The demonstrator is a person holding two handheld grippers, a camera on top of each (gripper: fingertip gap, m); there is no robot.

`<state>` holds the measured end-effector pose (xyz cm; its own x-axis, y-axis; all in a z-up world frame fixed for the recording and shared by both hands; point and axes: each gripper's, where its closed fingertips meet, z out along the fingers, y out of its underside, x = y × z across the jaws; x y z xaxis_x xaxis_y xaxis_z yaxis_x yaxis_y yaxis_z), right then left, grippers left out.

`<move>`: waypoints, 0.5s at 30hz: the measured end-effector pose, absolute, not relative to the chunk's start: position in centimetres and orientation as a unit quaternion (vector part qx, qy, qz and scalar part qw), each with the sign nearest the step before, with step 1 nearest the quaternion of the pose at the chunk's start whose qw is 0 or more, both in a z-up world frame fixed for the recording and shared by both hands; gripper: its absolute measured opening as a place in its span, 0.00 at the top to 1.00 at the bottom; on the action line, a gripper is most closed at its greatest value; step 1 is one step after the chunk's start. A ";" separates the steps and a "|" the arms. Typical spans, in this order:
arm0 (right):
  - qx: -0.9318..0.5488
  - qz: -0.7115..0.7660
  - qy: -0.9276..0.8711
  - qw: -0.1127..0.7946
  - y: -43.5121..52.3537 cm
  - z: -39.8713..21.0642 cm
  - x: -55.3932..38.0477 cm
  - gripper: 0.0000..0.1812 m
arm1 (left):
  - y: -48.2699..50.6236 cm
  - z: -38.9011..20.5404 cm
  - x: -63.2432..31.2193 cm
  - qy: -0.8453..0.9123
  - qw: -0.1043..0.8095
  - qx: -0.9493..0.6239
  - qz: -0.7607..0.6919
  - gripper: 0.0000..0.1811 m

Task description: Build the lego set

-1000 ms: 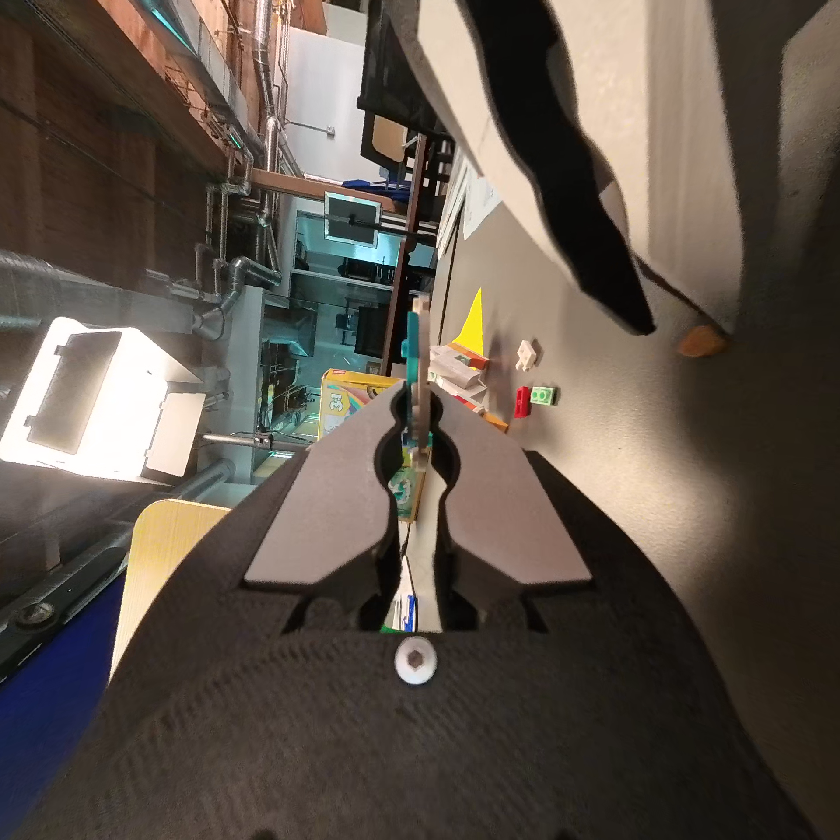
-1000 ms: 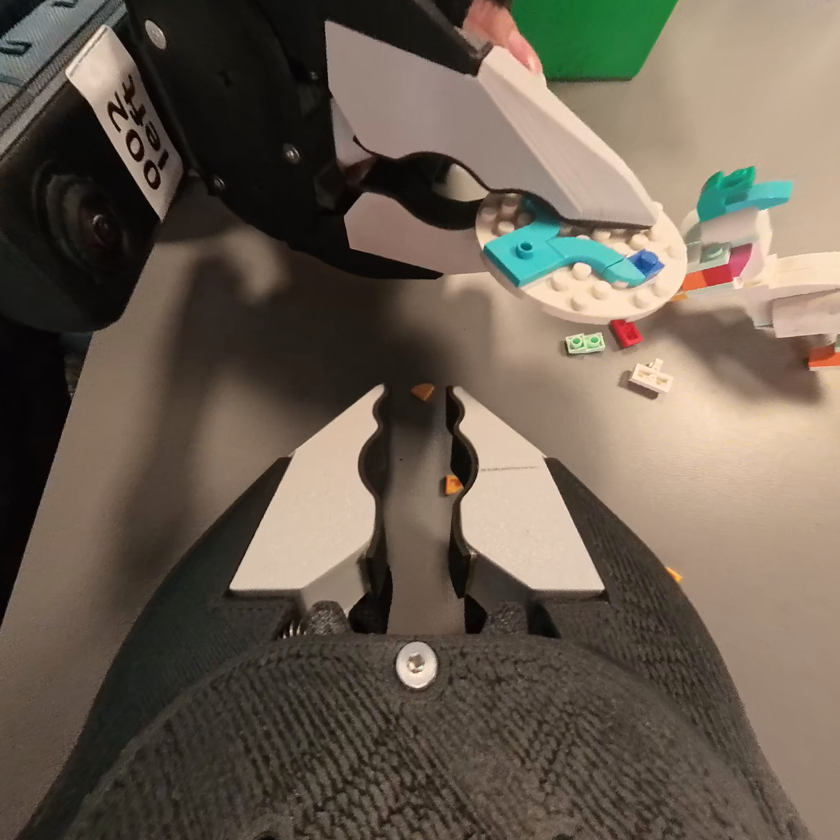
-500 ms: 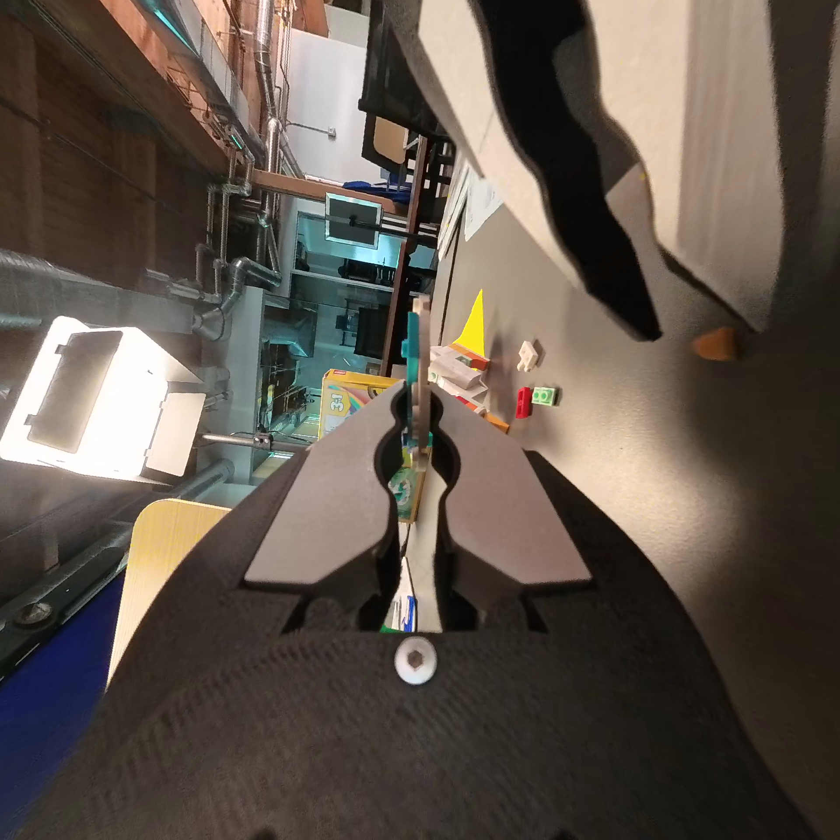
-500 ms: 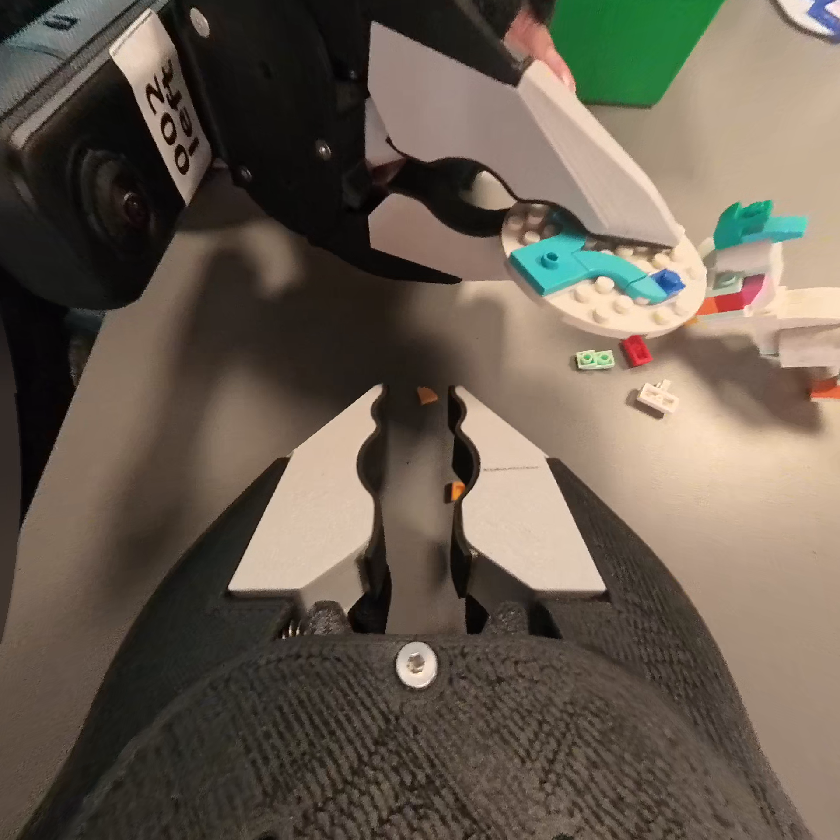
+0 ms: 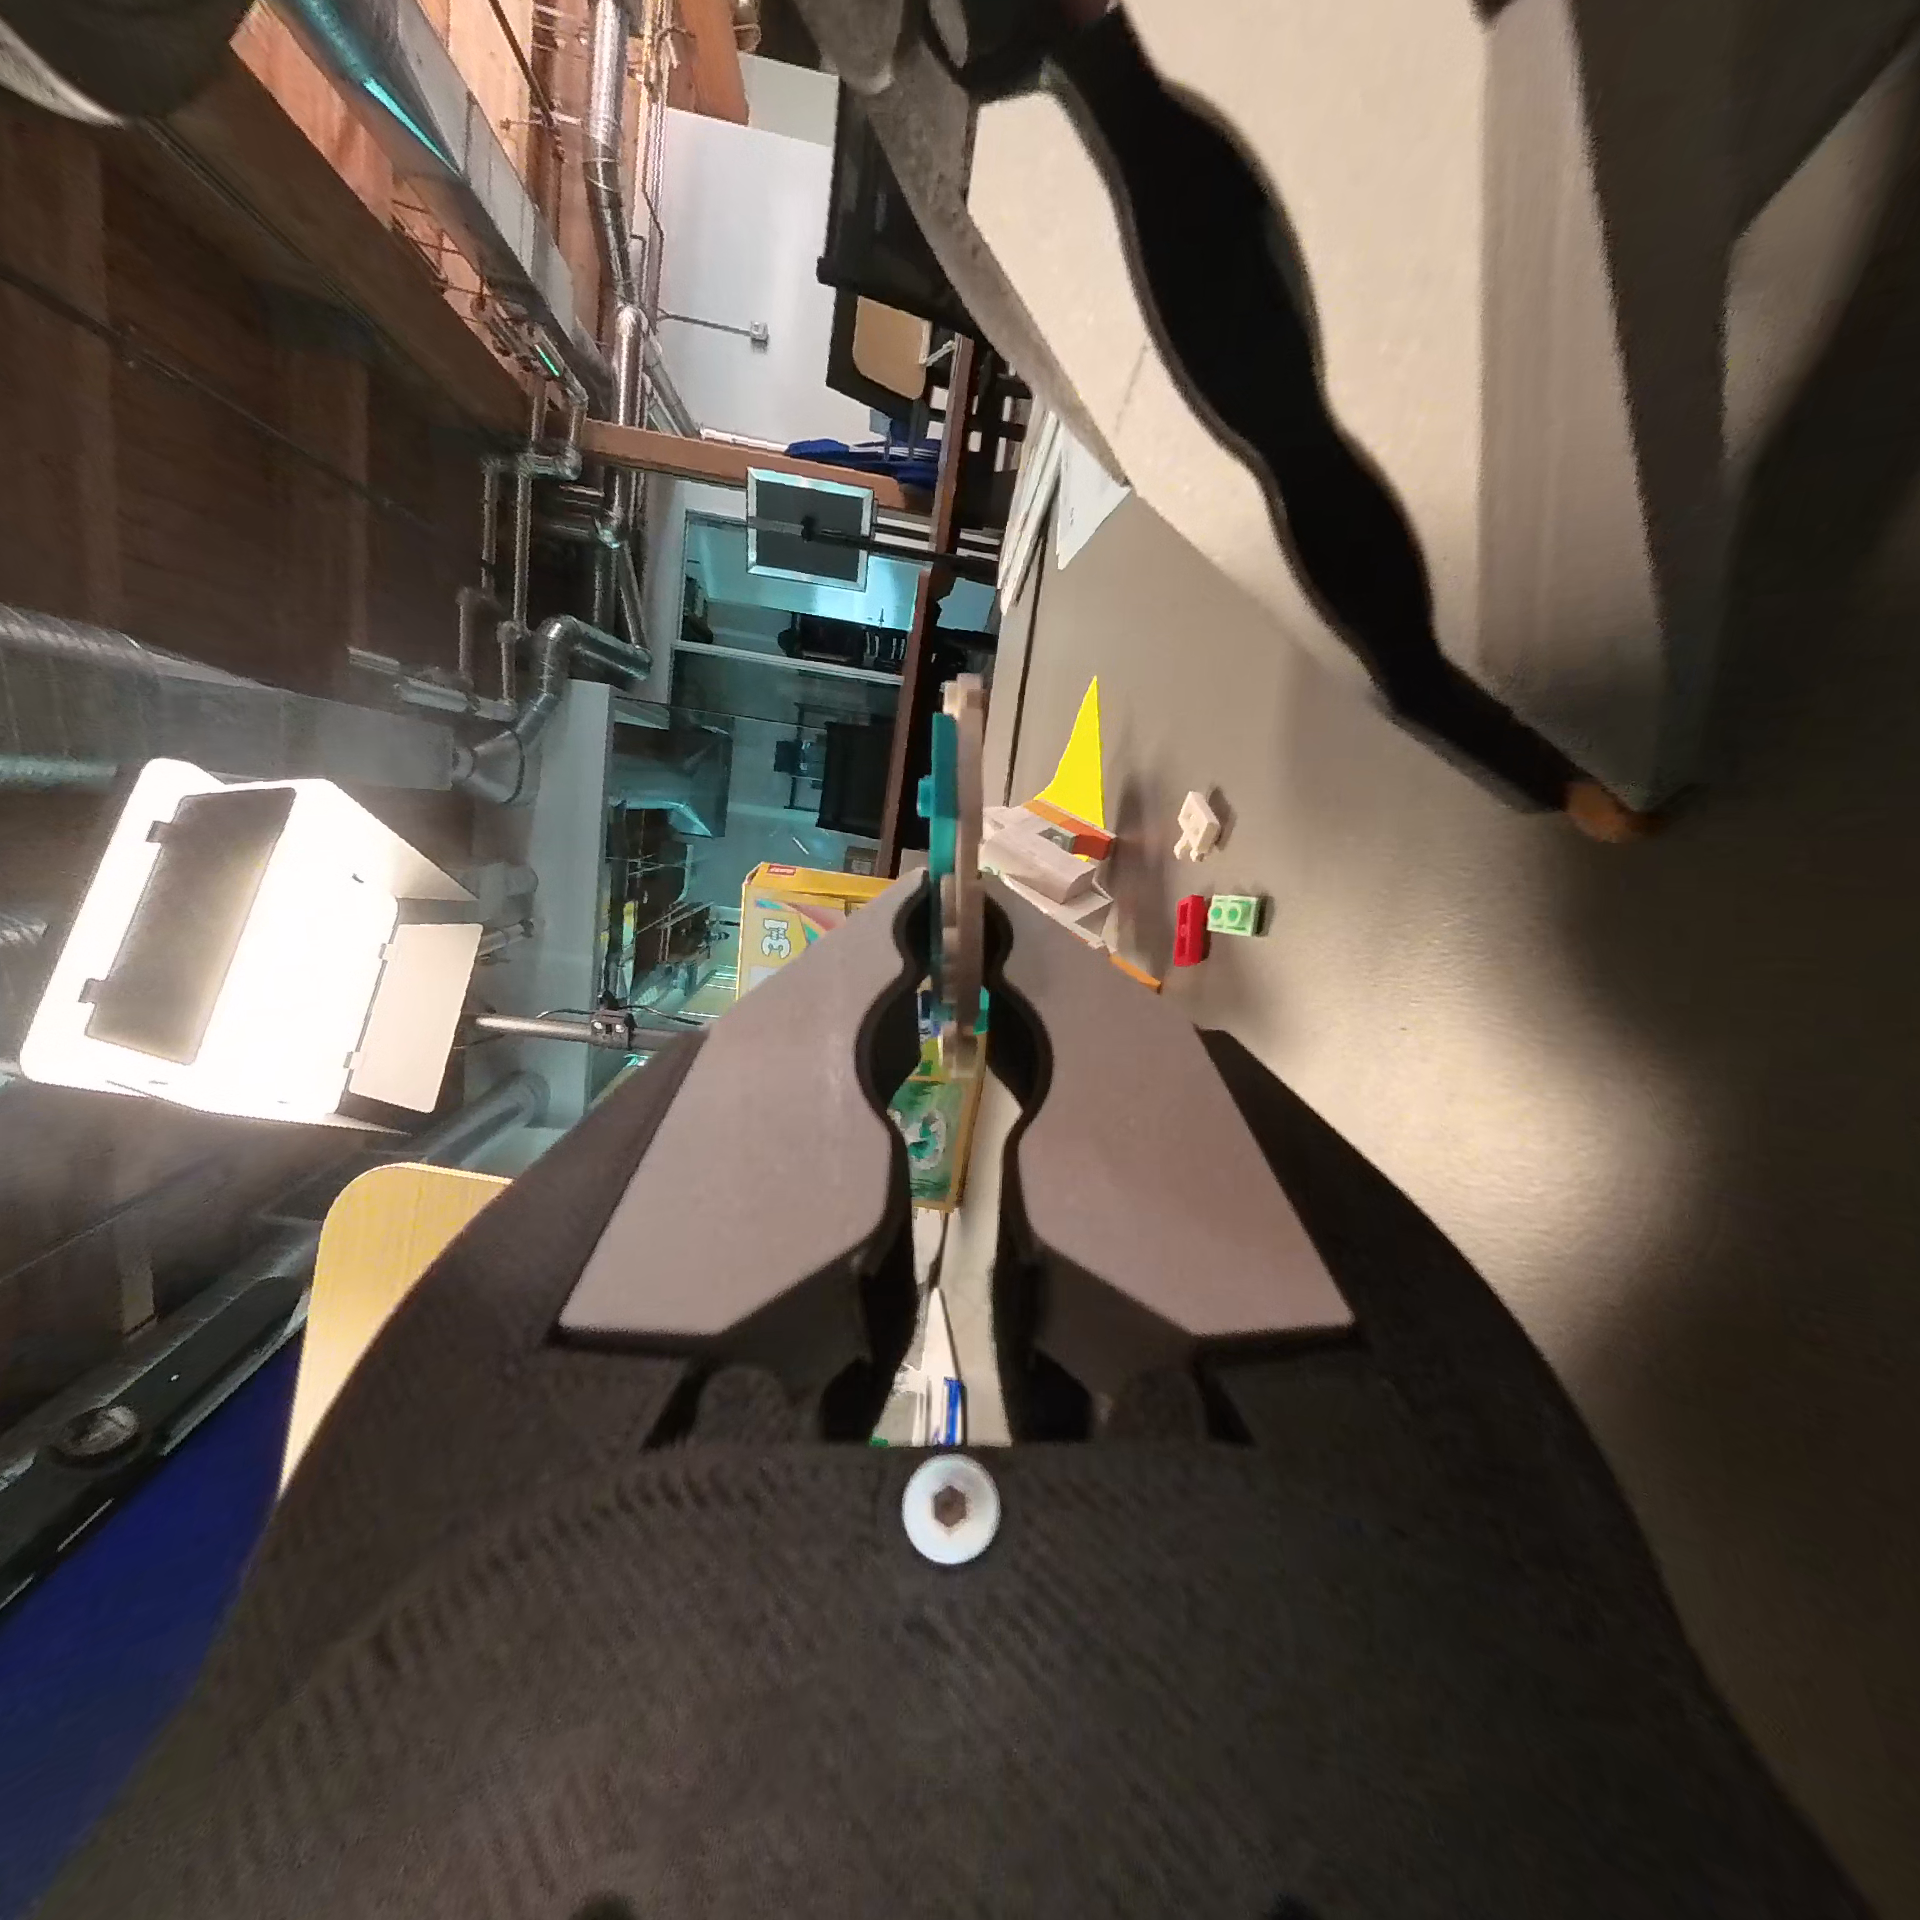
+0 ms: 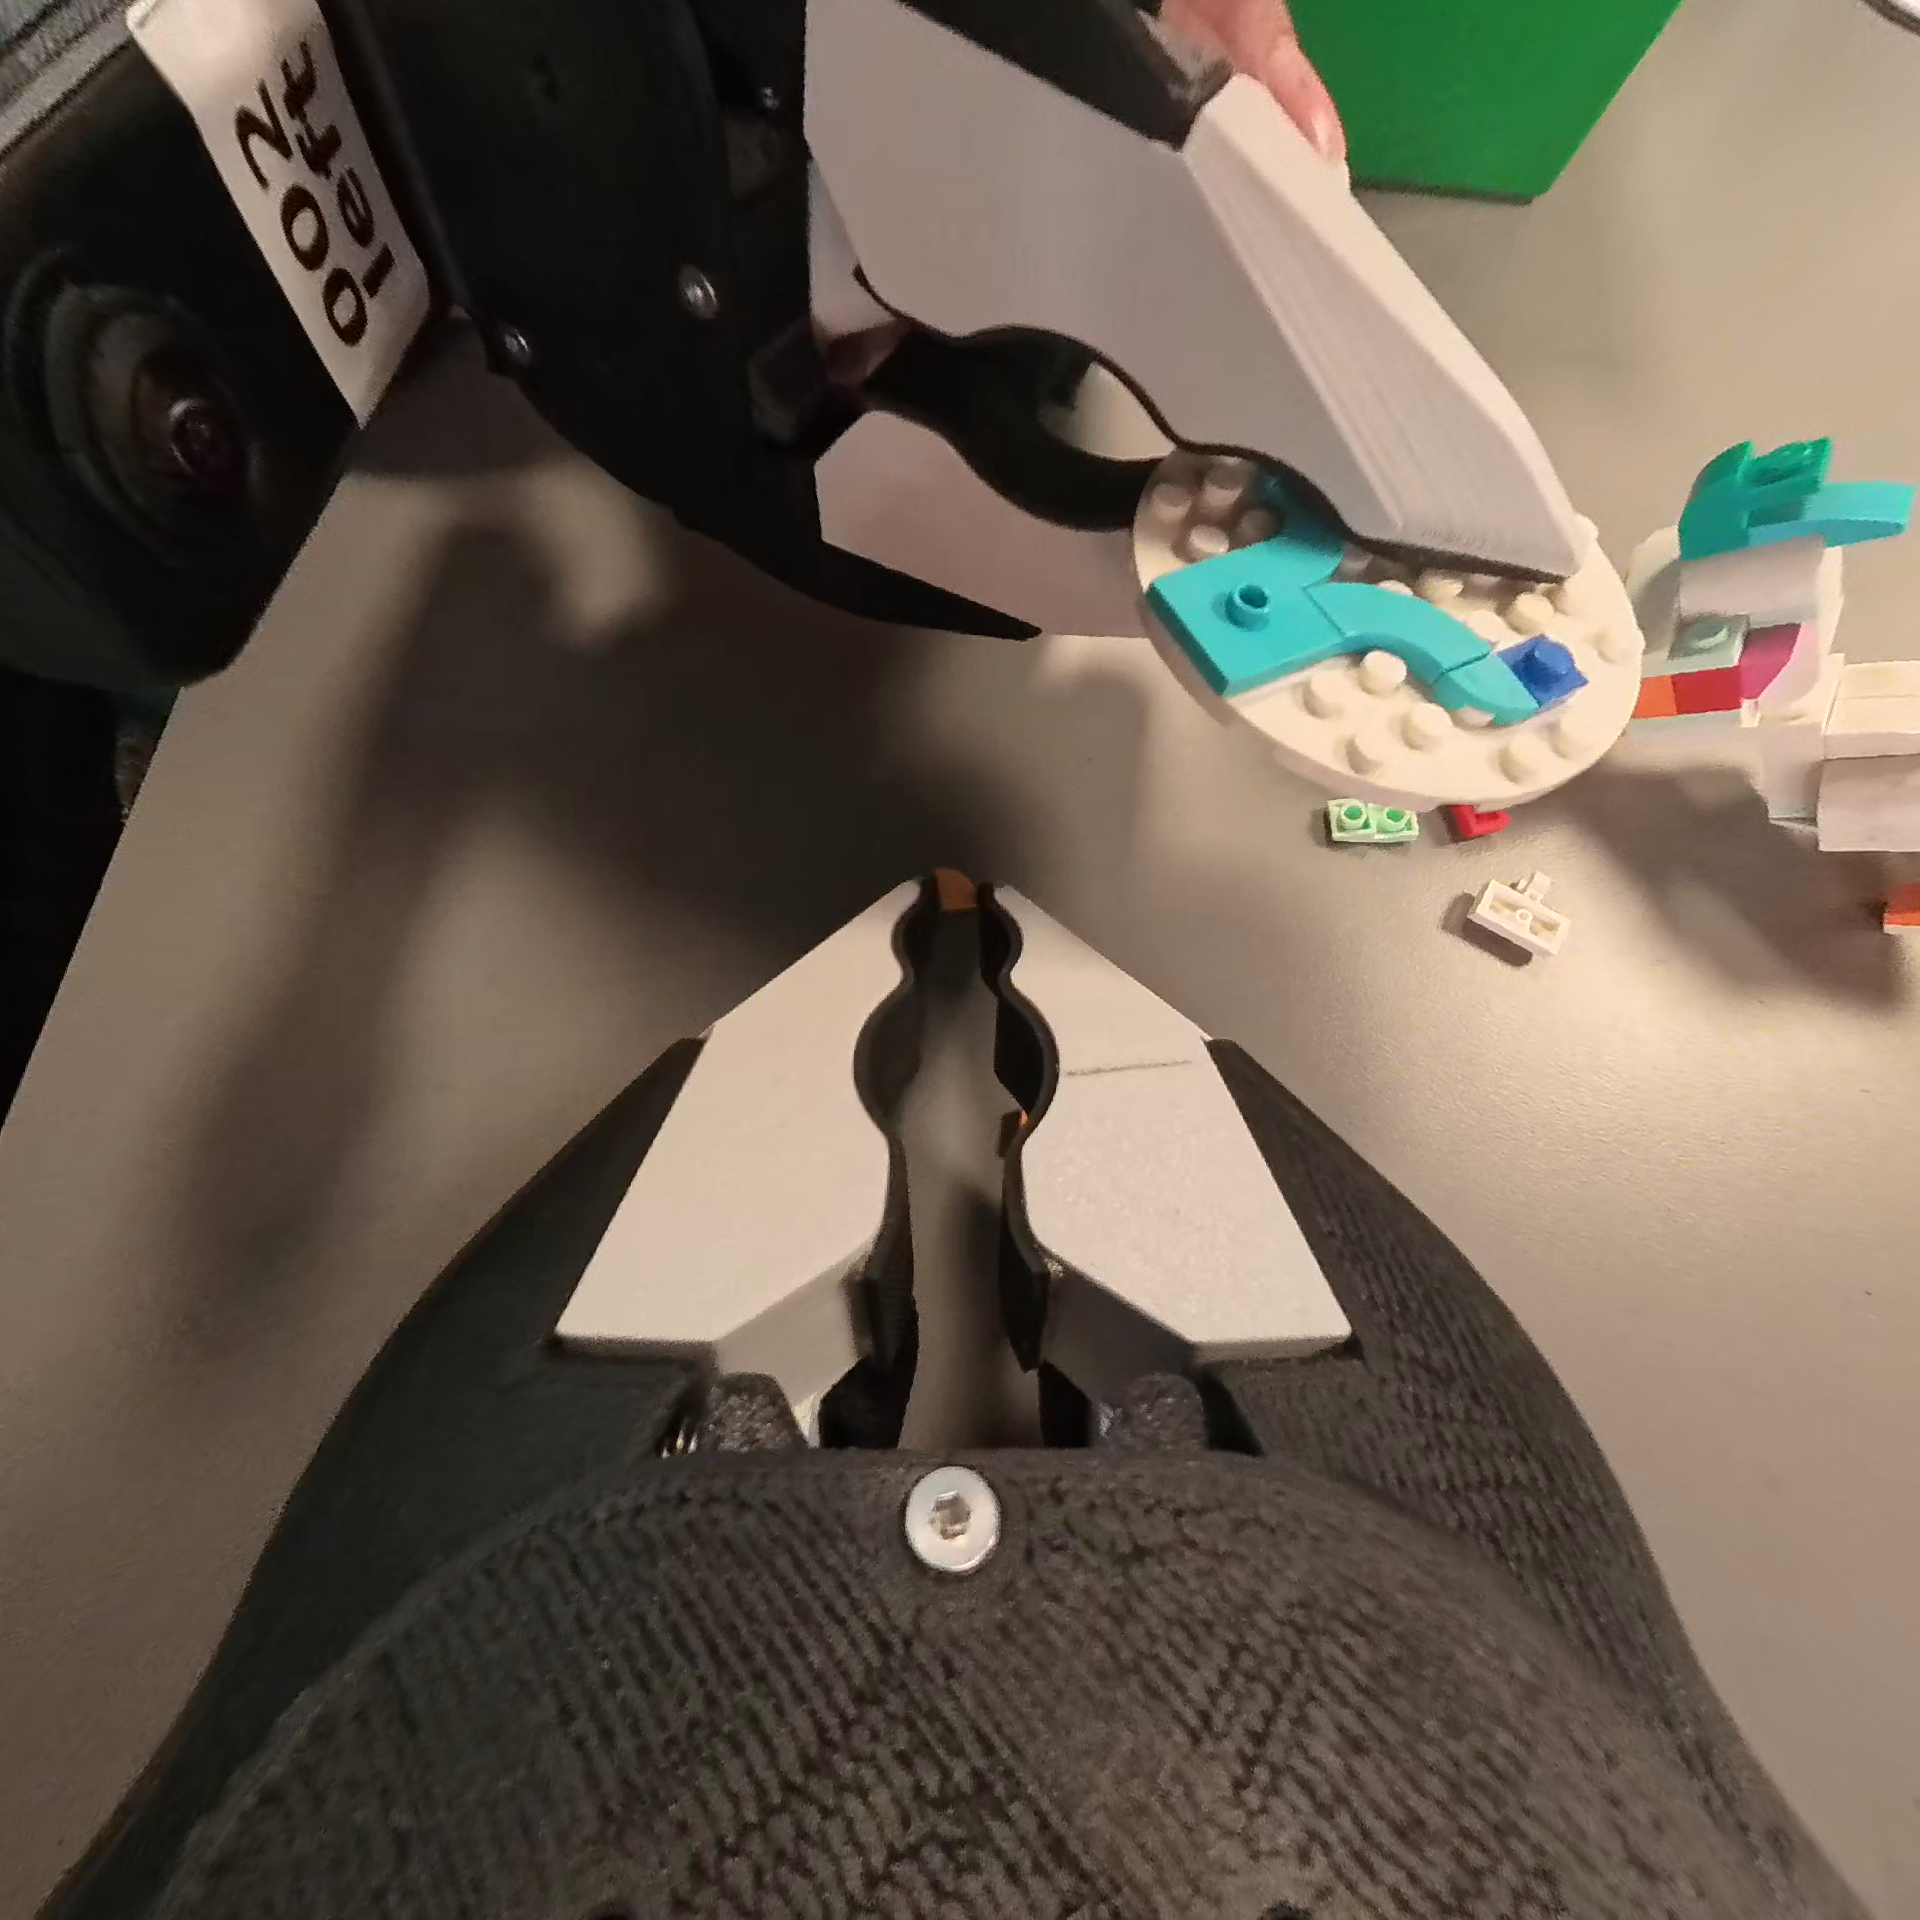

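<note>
The lego set lies partly built: a white round plate (image 6: 1392, 686) with teal curved pieces (image 6: 1340, 623) and a small blue piece (image 6: 1548, 670) on its studs is held above the grey counter (image 6: 623, 831), while a white bird-like model (image 6: 1766, 644) with a teal crest stands on the counter just beyond it. Loose near the plate lie a light green piece (image 6: 1371, 821), a red piece (image 6: 1475, 821) partly under the plate's edge, and a white clip piece (image 6: 1517, 916). The likeliest slip is the small orange piece (image 6: 951, 891) at the right tongs' tips: it is tiny and smooth, so a pinch that lands off-centre could squirt it out sideways or push it along the counter. A second risk is the plate, gripped only at its rim; pressing a piece onto it may lever it out of the grip or pop the teal pieces loose. The left tongs (image 6: 1558, 566) are clamped on the plate's rim, which shows edge-on between the fingers in the left wrist view. The right tongs (image 6: 951, 899) are narrowed to a slim gap, tips low at the counter with the orange piece between them; I cannot tell whether they grip it yet. A second orange speck sits deeper in the gap.
</note>
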<state>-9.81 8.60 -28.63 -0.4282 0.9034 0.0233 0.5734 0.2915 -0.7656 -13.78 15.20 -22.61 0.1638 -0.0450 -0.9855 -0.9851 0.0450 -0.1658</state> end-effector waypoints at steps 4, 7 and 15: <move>-0.485 0.342 -0.767 0.244 8.9 -28.6 -9.3 0.97 | 15.1 -22.4 -13.5 0.480 0.547 -0.530 0.436 0.98; -0.503 0.348 -0.746 0.266 10.2 -27.0 -8.1 0.97 | 15.0 -22.3 -13.0 0.487 0.551 -0.517 0.438 0.98; -0.479 0.355 -0.731 0.332 11.8 -19.9 -7.4 0.97 | 14.5 -22.1 -11.3 0.509 0.561 -0.483 0.439 0.98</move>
<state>-7.39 11.80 -19.93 -0.3217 0.9357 0.1446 0.4644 0.2890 -0.8371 -11.29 14.49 -22.06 0.0967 0.0012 -0.9953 -0.9844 0.1481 -0.0955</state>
